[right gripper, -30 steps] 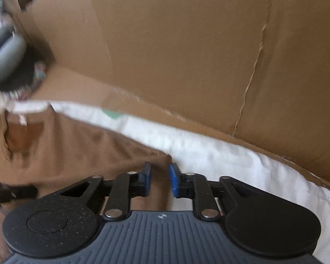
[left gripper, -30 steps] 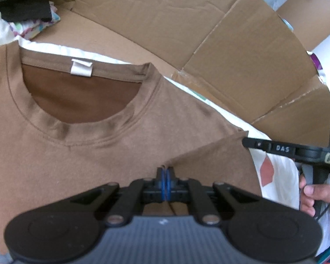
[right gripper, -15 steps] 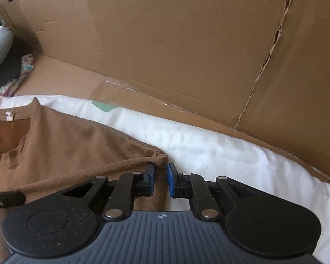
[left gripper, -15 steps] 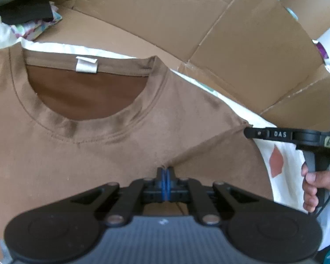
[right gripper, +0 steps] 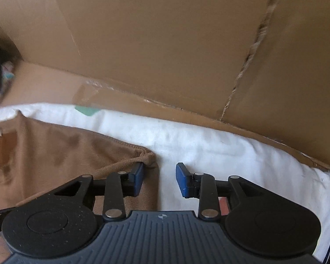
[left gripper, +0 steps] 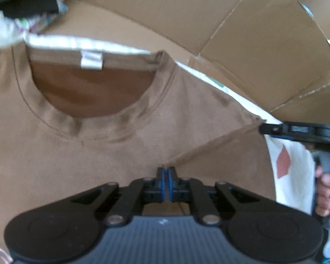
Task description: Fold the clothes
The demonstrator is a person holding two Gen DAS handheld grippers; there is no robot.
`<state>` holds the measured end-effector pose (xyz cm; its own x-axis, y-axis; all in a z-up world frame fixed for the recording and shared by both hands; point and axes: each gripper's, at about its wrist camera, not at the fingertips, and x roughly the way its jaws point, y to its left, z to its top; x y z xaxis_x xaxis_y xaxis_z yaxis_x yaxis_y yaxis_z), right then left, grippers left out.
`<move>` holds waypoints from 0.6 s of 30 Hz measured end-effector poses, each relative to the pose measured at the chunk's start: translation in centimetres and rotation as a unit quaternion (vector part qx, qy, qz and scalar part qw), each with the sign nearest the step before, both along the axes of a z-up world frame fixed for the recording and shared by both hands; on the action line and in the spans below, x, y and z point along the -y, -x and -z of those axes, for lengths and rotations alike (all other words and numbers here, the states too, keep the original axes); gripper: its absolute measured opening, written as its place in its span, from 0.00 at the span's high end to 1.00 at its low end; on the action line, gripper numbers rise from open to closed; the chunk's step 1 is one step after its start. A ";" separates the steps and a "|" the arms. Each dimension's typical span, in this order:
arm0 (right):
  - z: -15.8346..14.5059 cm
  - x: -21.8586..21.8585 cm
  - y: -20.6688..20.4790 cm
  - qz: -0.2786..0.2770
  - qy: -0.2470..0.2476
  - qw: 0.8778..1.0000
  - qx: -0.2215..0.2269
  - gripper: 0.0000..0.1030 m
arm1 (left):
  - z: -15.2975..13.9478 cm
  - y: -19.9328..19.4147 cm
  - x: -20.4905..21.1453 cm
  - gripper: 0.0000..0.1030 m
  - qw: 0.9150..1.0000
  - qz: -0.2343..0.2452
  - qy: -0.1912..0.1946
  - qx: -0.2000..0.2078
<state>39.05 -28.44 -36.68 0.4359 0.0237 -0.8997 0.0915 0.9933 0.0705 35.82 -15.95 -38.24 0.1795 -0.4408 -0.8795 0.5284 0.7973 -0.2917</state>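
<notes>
Closest in, the left gripper [left gripper: 166,181] has its blue pads pressed together on a fold of the brown shirt [left gripper: 99,154], right where the sleeve crease meets the body. The cloth rises slightly into the pinch.

The shirt lies front up and mostly flat on a white sheet [right gripper: 209,145]. Its sleeve [left gripper: 226,154] is folded in over the chest, with the folded edge running diagonally up to the shoulder.

Off at the shirt's edge, the right gripper [right gripper: 159,179] has its jaws spread wide. Its left pad [right gripper: 138,173] touches the bunched sleeve hem, the other pad sits over bare sheet, and nothing is held between them. In the left wrist view a hand [left gripper: 323,193] is wrapped round this gripper's handle, over a sheet marked with a reddish diamond [left gripper: 282,161].

Further back sits the round collar [left gripper: 92,123], with a white tag [left gripper: 91,59] sewn at the back of the neck.

Beyond the sheet's far edge stand sheets of cardboard [right gripper: 165,44], creased and torn along one seam. A small green scrap [right gripper: 87,110] lies where sheet and cardboard meet. At the far left corner is a blurred heap of patterned cloth [left gripper: 39,19] with something dark on top.
</notes>
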 end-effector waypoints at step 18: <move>-1.6 3.2 8.8 -0.010 -0.095 0.995 0.015 0.63 | -4.1 2.5 2.4 0.63 0.997 0.059 -0.042 -0.024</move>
<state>30.28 -31.67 -35.05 0.4612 0.2013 -0.8642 0.0677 0.9631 0.2604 33.34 -18.35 -34.10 0.0878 -0.3798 -0.9209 0.6063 0.7539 -0.2531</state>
